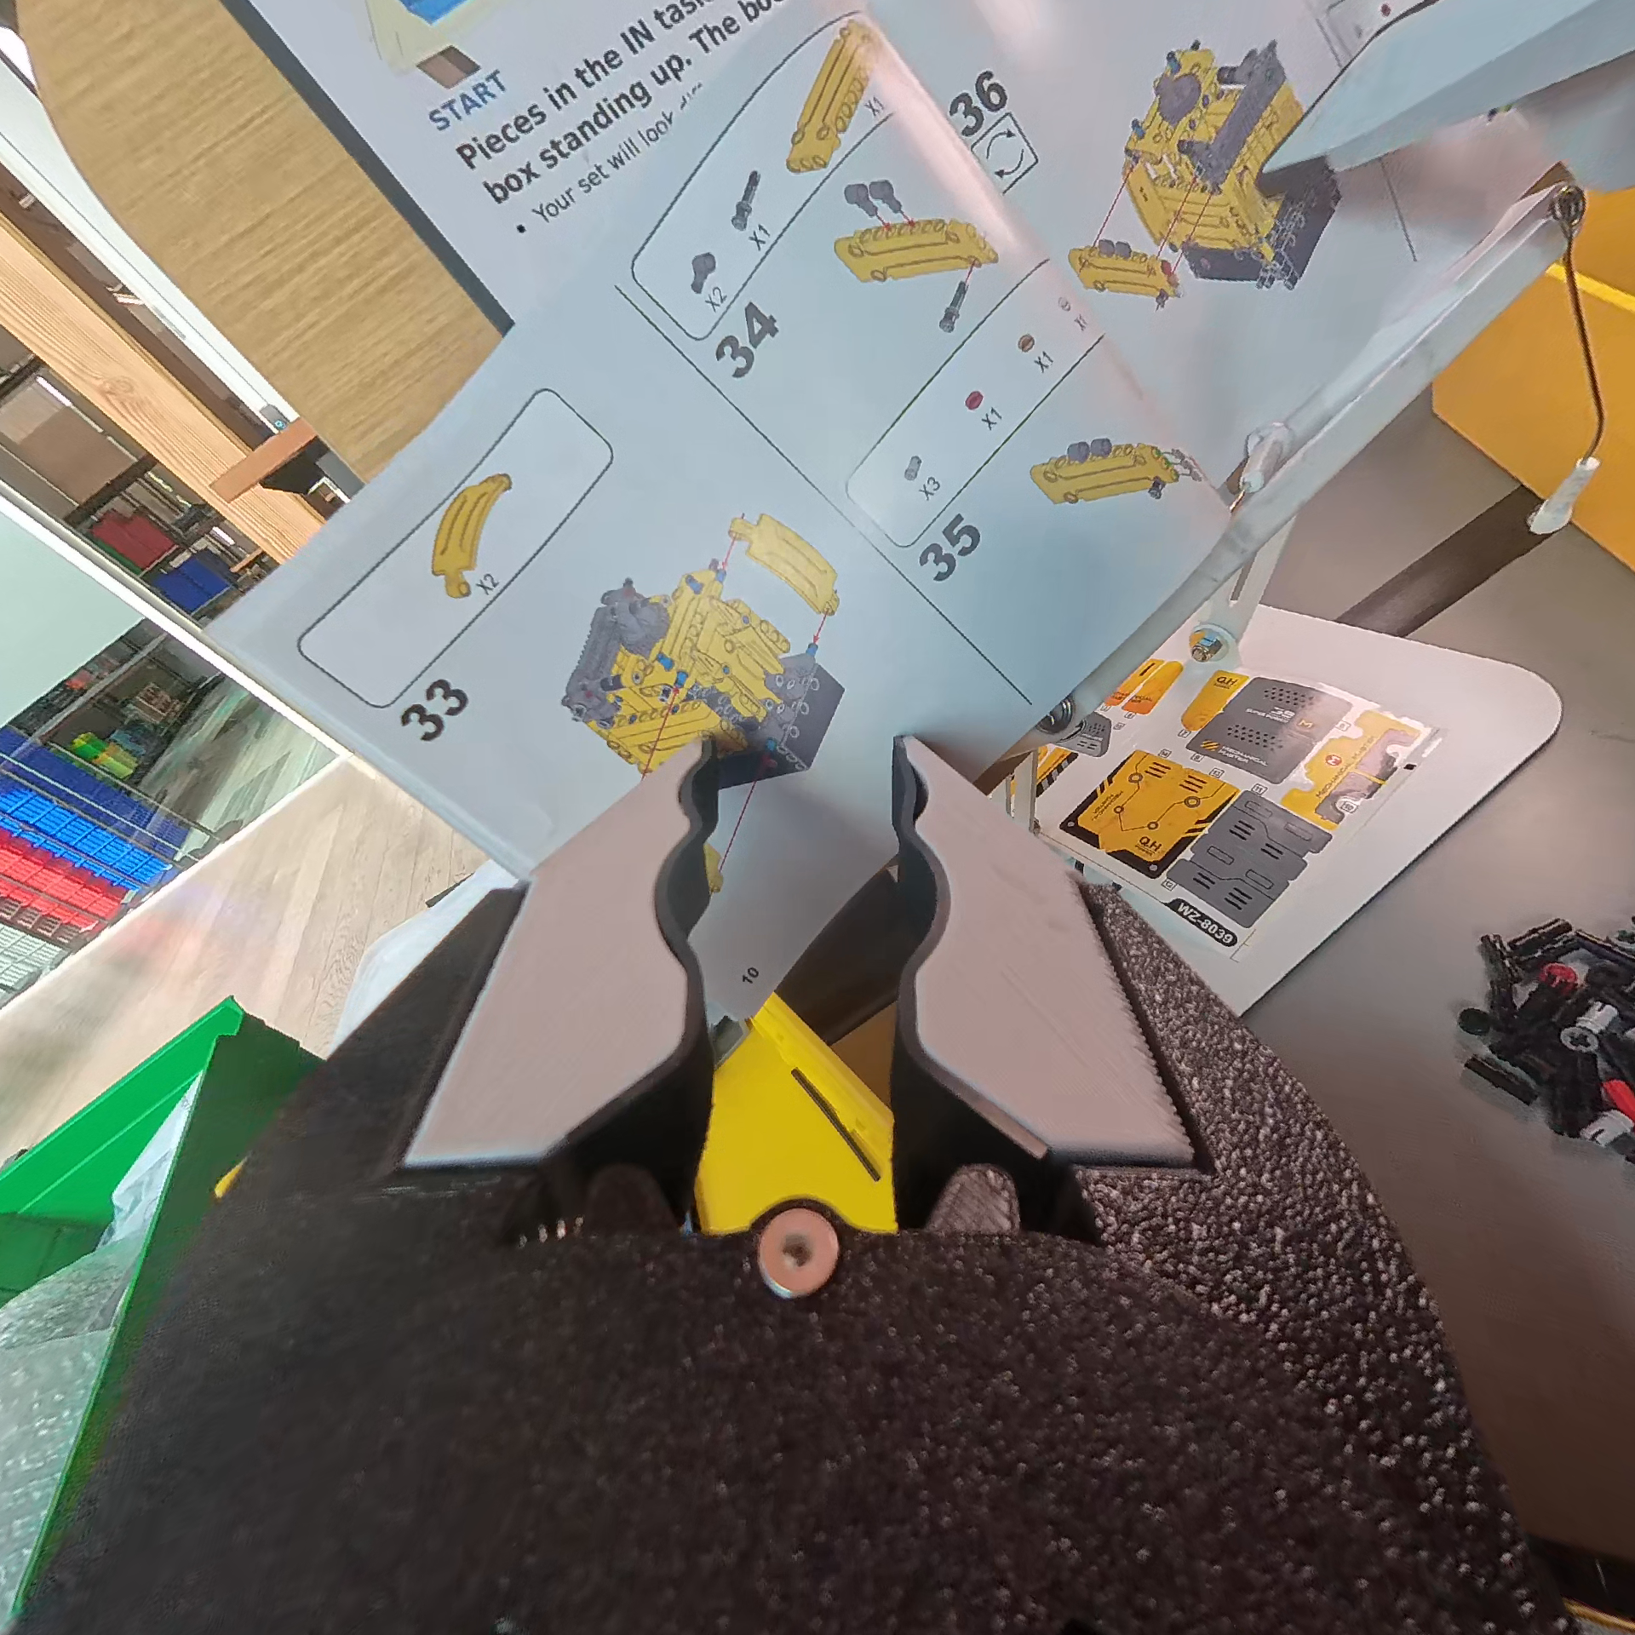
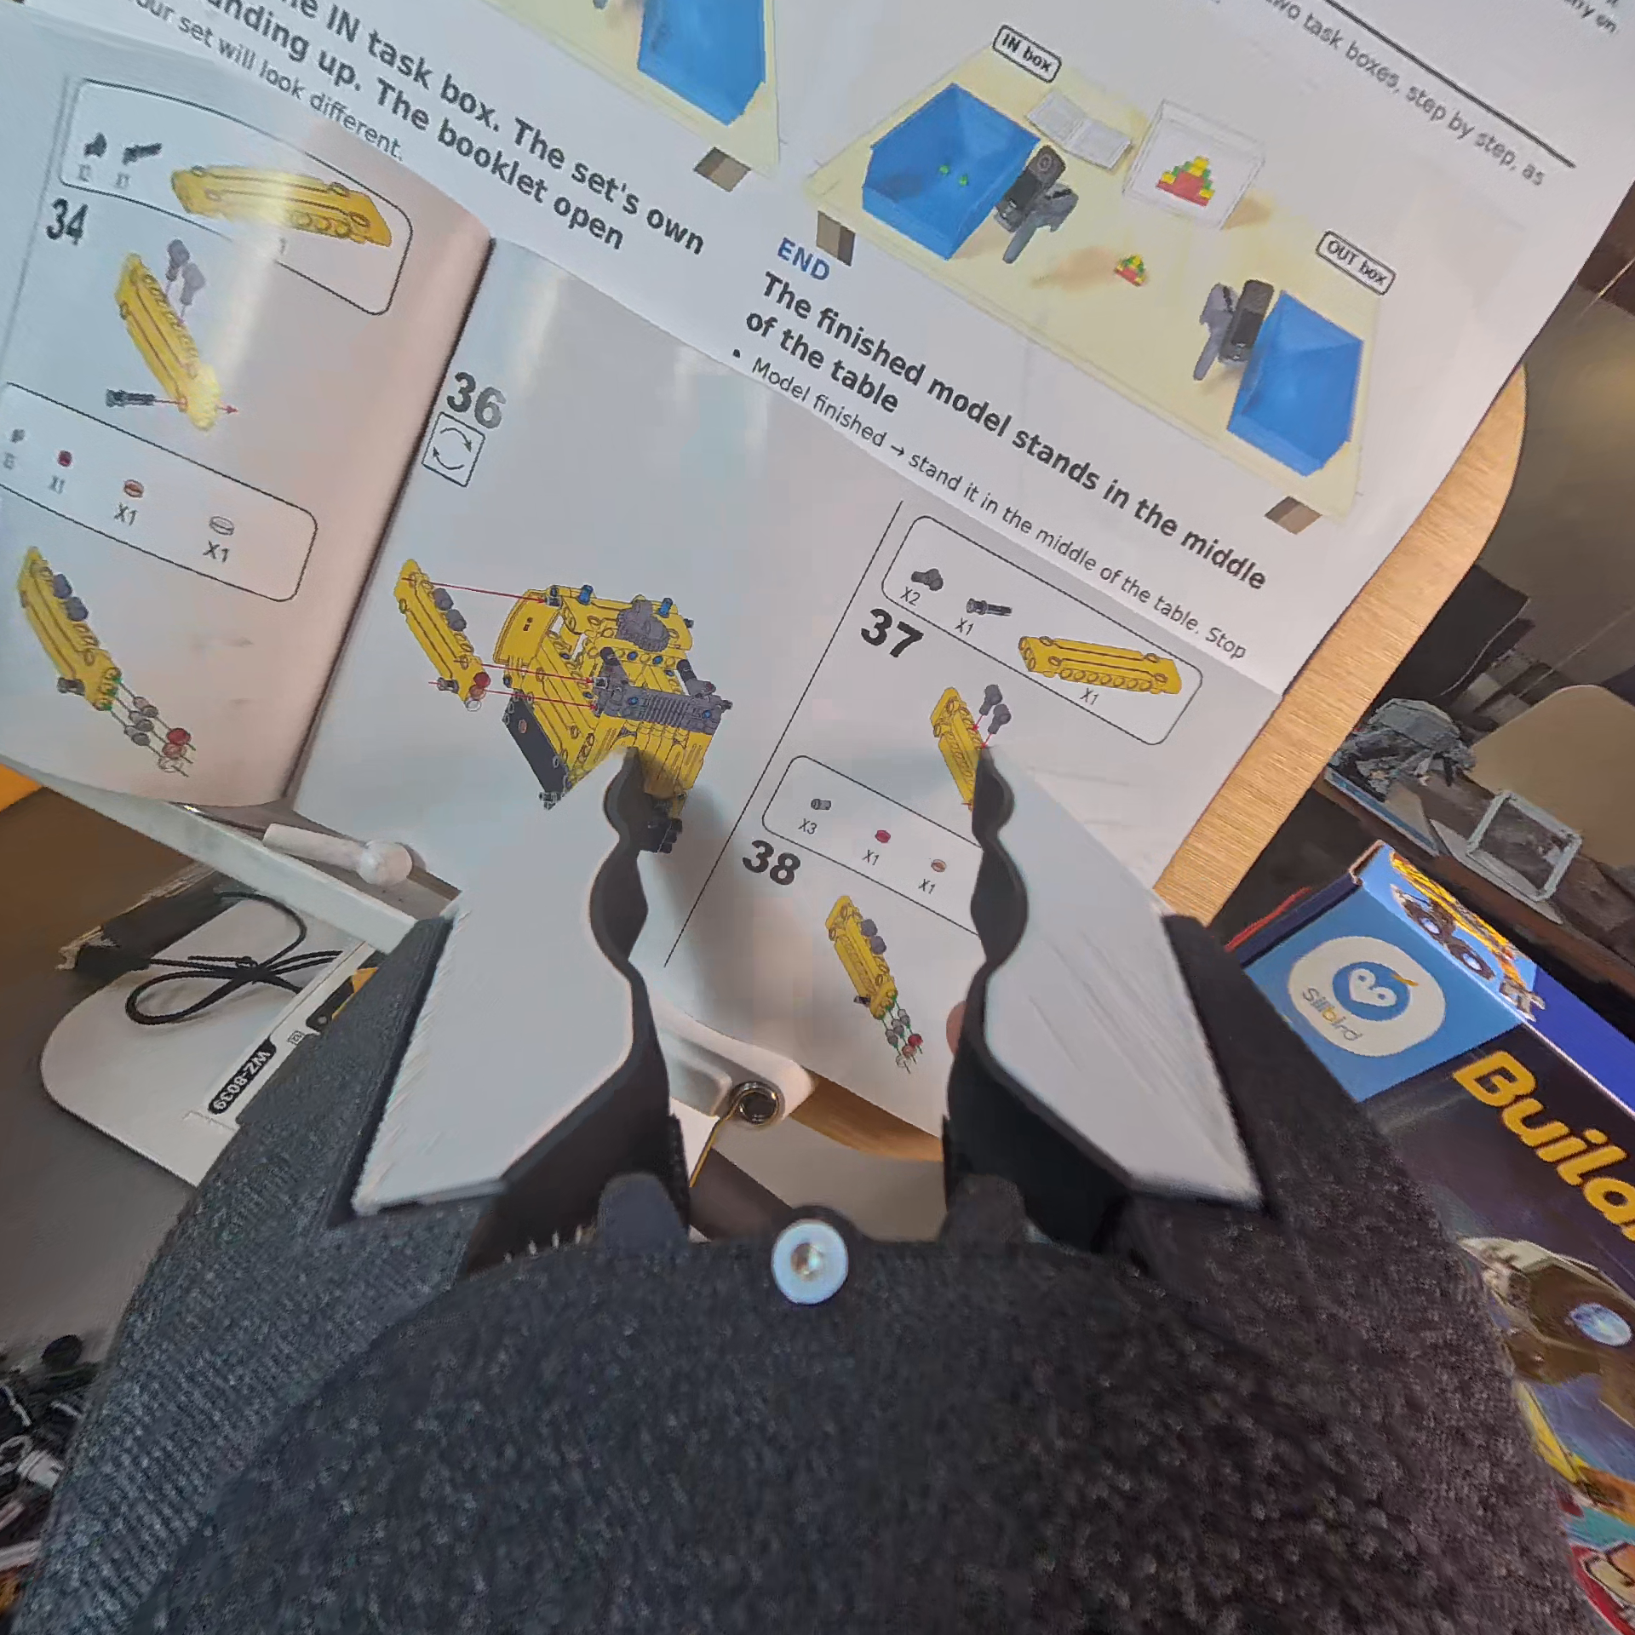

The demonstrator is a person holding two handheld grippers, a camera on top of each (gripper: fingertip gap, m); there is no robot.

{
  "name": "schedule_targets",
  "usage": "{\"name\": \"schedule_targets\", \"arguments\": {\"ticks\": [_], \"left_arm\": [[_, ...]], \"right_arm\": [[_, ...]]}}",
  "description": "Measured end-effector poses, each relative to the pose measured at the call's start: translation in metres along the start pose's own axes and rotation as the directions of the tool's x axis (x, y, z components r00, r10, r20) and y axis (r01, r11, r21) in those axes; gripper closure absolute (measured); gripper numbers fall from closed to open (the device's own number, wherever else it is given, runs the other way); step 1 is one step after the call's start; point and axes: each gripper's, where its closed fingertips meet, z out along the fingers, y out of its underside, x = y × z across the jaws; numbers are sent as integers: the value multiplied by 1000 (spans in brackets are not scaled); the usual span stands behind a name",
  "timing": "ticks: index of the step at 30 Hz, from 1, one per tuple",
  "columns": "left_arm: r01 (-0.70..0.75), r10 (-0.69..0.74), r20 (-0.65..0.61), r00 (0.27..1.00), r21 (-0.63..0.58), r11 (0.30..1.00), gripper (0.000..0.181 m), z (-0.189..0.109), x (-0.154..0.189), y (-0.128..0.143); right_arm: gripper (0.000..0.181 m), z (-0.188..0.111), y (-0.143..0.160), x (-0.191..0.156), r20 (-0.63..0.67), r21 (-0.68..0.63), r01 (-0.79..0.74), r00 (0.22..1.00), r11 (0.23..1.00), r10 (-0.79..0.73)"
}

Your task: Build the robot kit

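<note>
Your left claw stands parted, a moderate gap, nothing gripped. Its tips sit right before the lower edge of the open instruction booklet, glossy paper propped upright on a white wire stand; contact can't be judged. A yellow plastic piece shows between the wavy grey fingers. Your right claw gapes wider, empty, facing the booklet's right page. Blue cardboard box to its right; black pins heaped on the dark desk.
</note>
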Motion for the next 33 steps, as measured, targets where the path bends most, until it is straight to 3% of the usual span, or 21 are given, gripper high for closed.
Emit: {"name": "schedule_targets", "arguments": {"ticks": [2,4,10,17,24,27,30,33], "left_arm": [[3,-3,0,1000,1,1000,143,0,0,0],[5,-5,0,1000,1,1000,143,0,0,0],[7,-8,-4,1000,-9,1000,144,-2,0,1],[57,-57,-42,997,-5,998,141,-11,-2,-1],[167,-153,-149,977,91,982,141,-35,6,-40],[251,-208,-300,931,112,962,142,-45,31,-64],[418,-322,-502,803,89,904,143,-55,60,-91],[566,-451,-582,677,21,824,137,-49,66,-104]], "right_arm": [[116,-1,-1,-4,11,9,16,1000,1000,-16],[144,-2,-2,-10,55,14,-1,998,1000,0],[160,-11,-4,-20,114,54,-36,993,998,29],[160,-33,-16,-33,173,208,-130,980,969,94],[152,-55,-16,-61,201,295,-105,979,950,46],[152,-61,-16,-80,228,312,-108,973,944,36],[152,-65,-21,-104,265,336,-98,964,937,6],[153,-66,-27,-133,305,358,-70,951,931,-46]]}}
